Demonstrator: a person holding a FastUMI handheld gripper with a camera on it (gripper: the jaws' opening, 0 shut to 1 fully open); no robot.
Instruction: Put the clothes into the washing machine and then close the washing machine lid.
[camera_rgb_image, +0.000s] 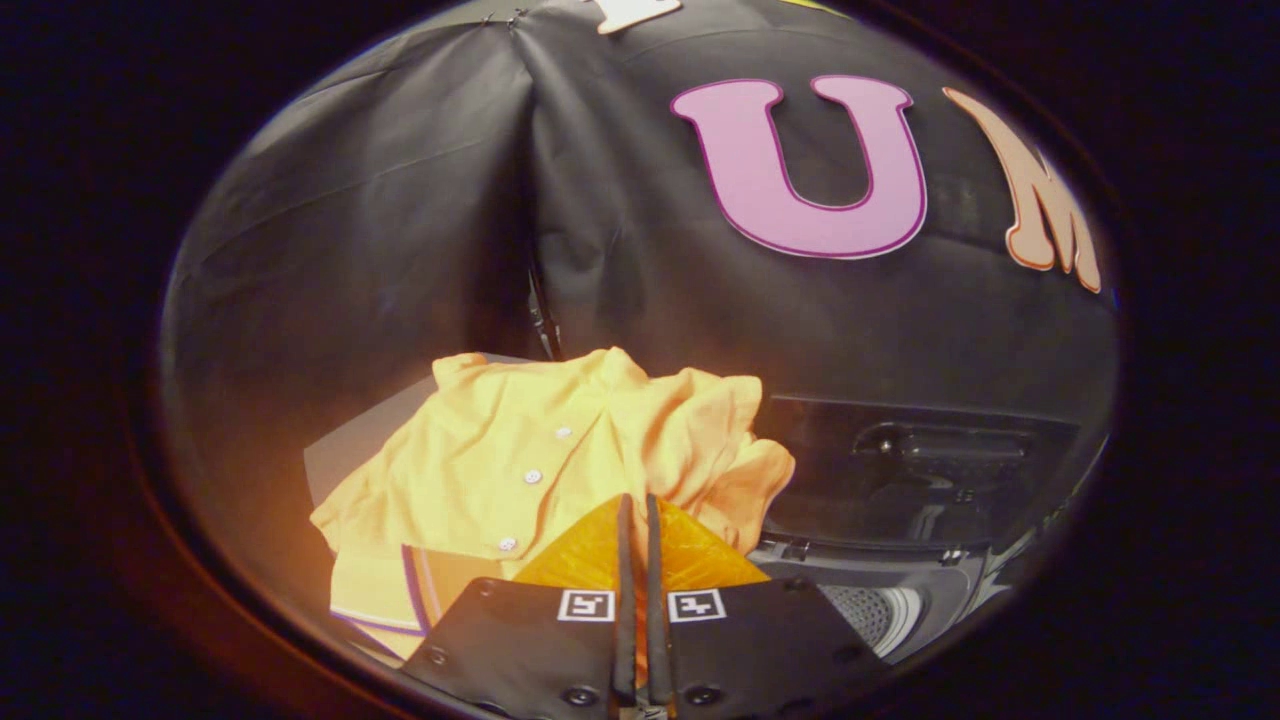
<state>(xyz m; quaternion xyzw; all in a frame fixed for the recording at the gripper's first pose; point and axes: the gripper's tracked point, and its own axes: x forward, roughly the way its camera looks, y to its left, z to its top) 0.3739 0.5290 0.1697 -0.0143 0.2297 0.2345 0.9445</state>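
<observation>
A yellow button-up shirt with a purple-striped hem lies crumpled on a grey surface, just ahead of my fingers and to their left. One fold of it hangs toward the washing machine on the right. The machine's dark lid stands raised. Beside my right finger, the perforated drum shows below the lid. My gripper is shut, its fingers pressed together with the tips over the shirt's near part. I see no cloth pinched between them.
The booth's black cloth wall rises close behind the shirt and the machine, with a corner seam right behind the shirt. The machine's rim runs between the shirt and the drum opening.
</observation>
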